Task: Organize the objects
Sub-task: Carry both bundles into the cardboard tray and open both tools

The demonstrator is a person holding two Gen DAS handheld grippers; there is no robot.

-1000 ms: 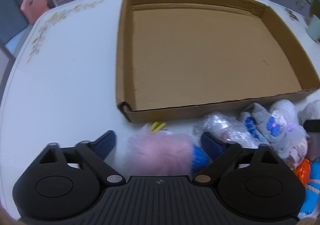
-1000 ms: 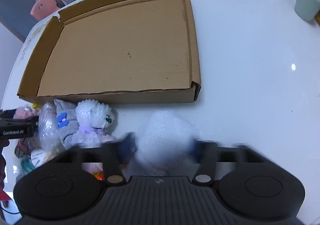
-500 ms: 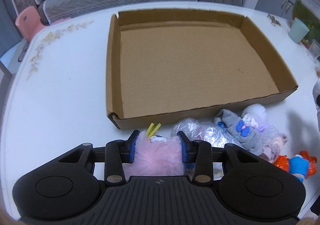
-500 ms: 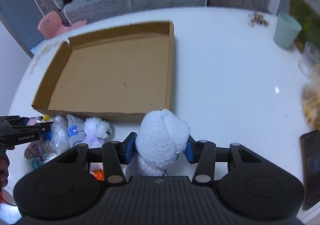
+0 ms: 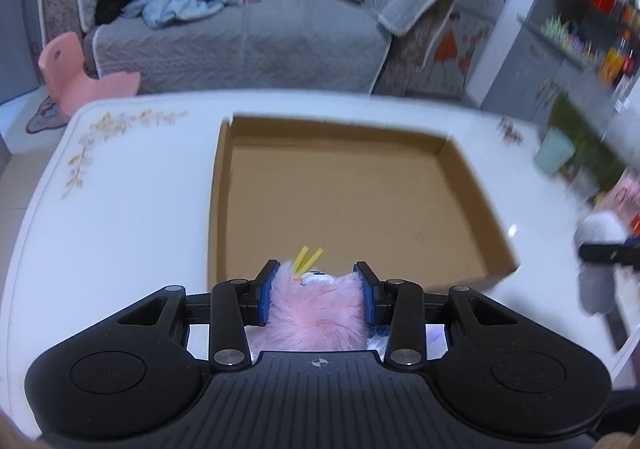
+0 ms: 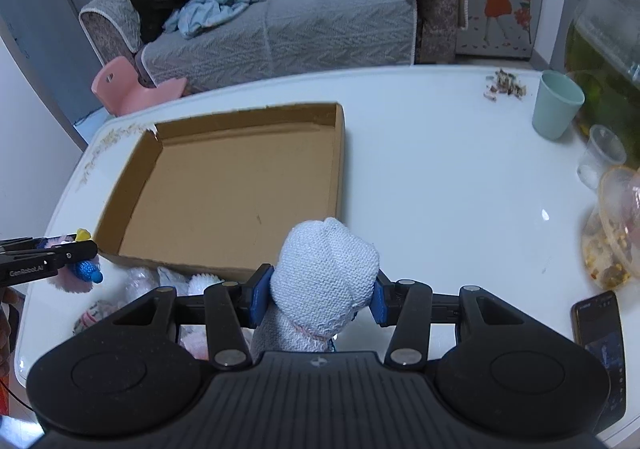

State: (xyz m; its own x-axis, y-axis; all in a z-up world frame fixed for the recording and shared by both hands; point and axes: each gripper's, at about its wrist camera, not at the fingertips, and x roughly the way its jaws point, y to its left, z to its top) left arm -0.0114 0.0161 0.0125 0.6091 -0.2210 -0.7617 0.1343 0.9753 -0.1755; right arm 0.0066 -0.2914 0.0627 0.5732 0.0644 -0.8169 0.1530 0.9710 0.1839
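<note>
The left gripper (image 5: 316, 295) pinches a pink fluffy toy (image 5: 316, 313) between its blue pads, held above the white table (image 5: 120, 209) at the near edge of the shallow cardboard box (image 5: 344, 193). The right gripper (image 6: 320, 299) clamps a white knitted plush toy (image 6: 324, 277) beside the box's near right corner. More plush toys (image 6: 140, 281) lie on the table below.

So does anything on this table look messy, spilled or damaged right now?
Yes. Small crumbs or bits lie scattered on the white table beside the green cup, and the cardboard box's far left corner looks torn.
</note>
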